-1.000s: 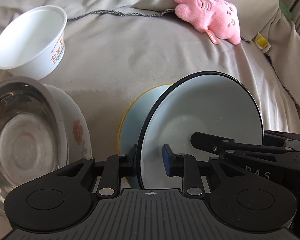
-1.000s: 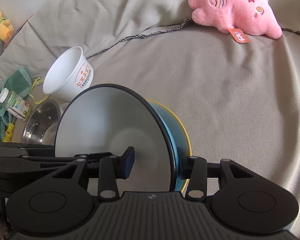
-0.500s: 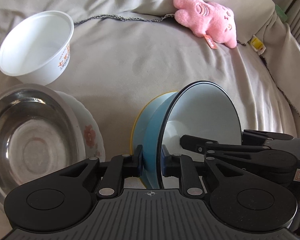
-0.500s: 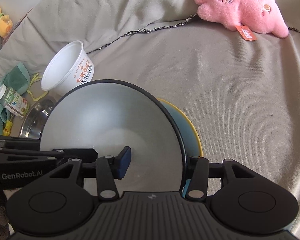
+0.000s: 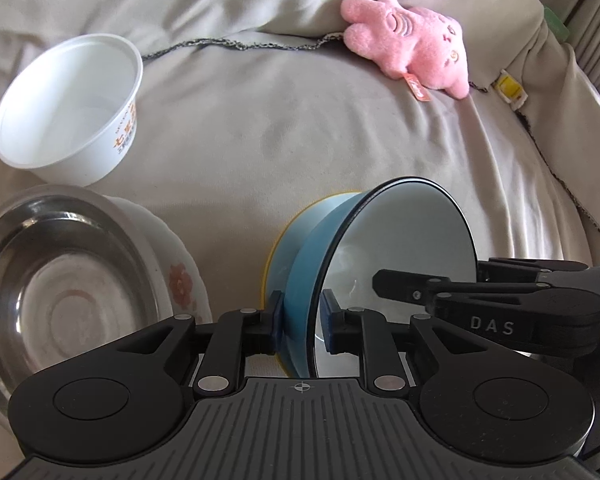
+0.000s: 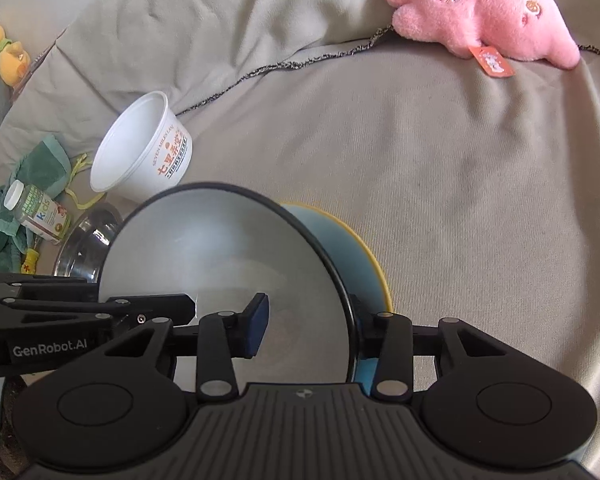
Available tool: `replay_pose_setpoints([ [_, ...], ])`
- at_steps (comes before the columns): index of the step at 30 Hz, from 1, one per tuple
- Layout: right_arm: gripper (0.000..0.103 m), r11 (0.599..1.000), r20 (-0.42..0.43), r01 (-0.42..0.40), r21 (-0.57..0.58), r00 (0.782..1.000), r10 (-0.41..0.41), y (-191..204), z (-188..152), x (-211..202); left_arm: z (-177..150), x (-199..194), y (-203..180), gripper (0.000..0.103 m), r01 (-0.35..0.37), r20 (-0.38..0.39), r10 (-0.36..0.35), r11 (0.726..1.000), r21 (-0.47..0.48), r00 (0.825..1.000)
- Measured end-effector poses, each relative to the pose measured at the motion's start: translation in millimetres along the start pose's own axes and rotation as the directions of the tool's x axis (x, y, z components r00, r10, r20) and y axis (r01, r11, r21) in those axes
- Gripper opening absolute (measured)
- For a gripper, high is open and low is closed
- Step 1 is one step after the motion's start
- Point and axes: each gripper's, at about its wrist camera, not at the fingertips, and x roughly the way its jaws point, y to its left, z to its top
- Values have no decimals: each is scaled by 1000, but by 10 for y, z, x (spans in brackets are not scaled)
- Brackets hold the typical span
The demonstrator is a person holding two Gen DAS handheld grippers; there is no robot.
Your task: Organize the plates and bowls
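Soft grey cloth (image 5: pixel 300 140) covers a big cushion, and all the dishes sit on it, so nothing has a hard, flat floor to stand on. One blue bowl (image 5: pixel 400 240) is tipped up on its side, with its open mouth facing the right hand. It leans against a blue plate (image 5: pixel 278 264) with a yellow edge just behind it. The bowl is pale inside, has a thin black rim, and looks smooth and shiny. The left gripper (image 5: pixel 302 316) pinches the bowl's wall, one pad outside and one inside. Its jaws have just been opening a little, with the wall between them. The right gripper (image 6: pixel 310 320) has one finger inside the bowl and one behind the rim. Its jaws have just been closing around that rim, but I cannot tell if the inside pad is pressing yet. If the left pinch gets looser before the right one bites, the shiny bowl could slip. Then it could flop down or roll away on the soft cloth. It could also bang the plate, or knock it flat. If both hands pull different ways, the bowl could twist out. A steel bowl (image 5: pixel 60 300) sits in a flowered bowl (image 5: pixel 180 280) close by on the left, so a sliding bowl might bump them too.
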Motion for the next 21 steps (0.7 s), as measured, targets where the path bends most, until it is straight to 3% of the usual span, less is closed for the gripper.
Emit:
replay_pose_setpoints([
  [4,41,1000,15,10,-12,1000,-9,8,17,-77,36,-34,-18,21,-26,21,26,1000,9,999],
  [11,43,998,71,32,-47,997,-28,-6,21,-286,96,-296,-170,22,-120,139,103,985,123,985],
  [16,51,1000,84,13,10,996,-14,-193,62,-349,9,-210,-175,22,-174,112,158,973,148,981],
  [21,52,998,30,-4,55,1000,3,-324,-22,-227,-31,-73,-20,30,-144,76,138,986,88,988],
])
